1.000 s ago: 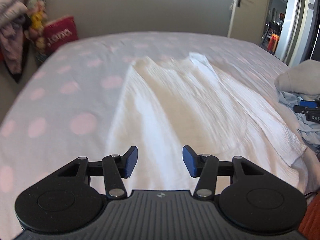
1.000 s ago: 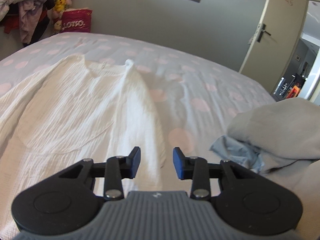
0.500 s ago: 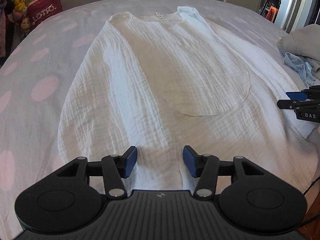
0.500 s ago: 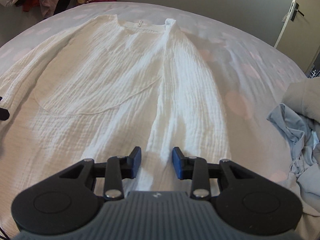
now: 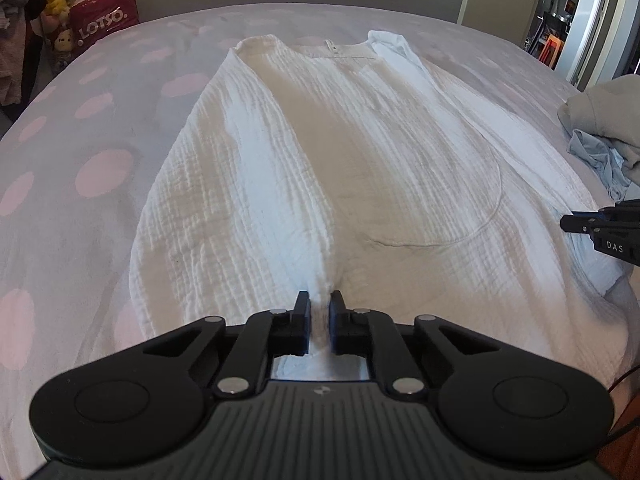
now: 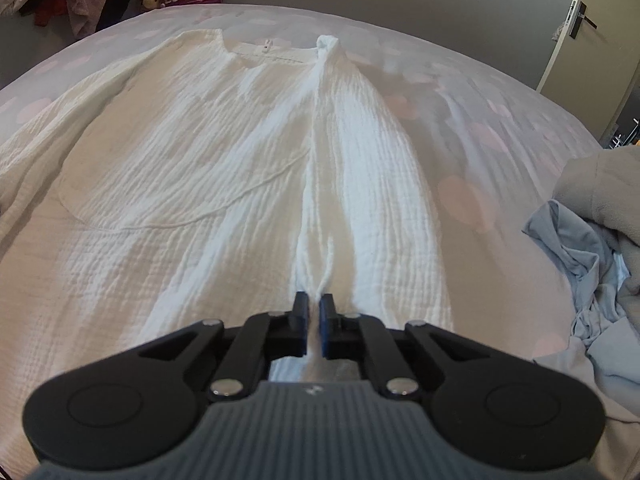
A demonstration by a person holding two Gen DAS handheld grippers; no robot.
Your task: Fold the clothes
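Observation:
A white crinkled shirt (image 5: 340,168) lies spread on the bed, collar at the far end and hem toward me. My left gripper (image 5: 319,308) is shut on a pinch of the shirt's near hem, left of middle. In the right wrist view the same shirt (image 6: 192,184) fills the left side, and my right gripper (image 6: 314,308) is shut on a raised ridge of its hem near the right edge. Pulled folds run from each pinch toward the collar. The right gripper's body (image 5: 608,232) shows at the right edge of the left wrist view.
The bed (image 5: 72,200) has a grey cover with pink dots. A heap of grey and pale blue clothes (image 6: 592,232) lies on its right side. A red bag and plush toys (image 5: 100,16) stand at the far left; a door (image 6: 584,24) is at the far right.
Both grippers, open before, have dropped to the shirt's near hem and shut on the cloth, each raising a ridge. The view has tilted down toward the shirt.

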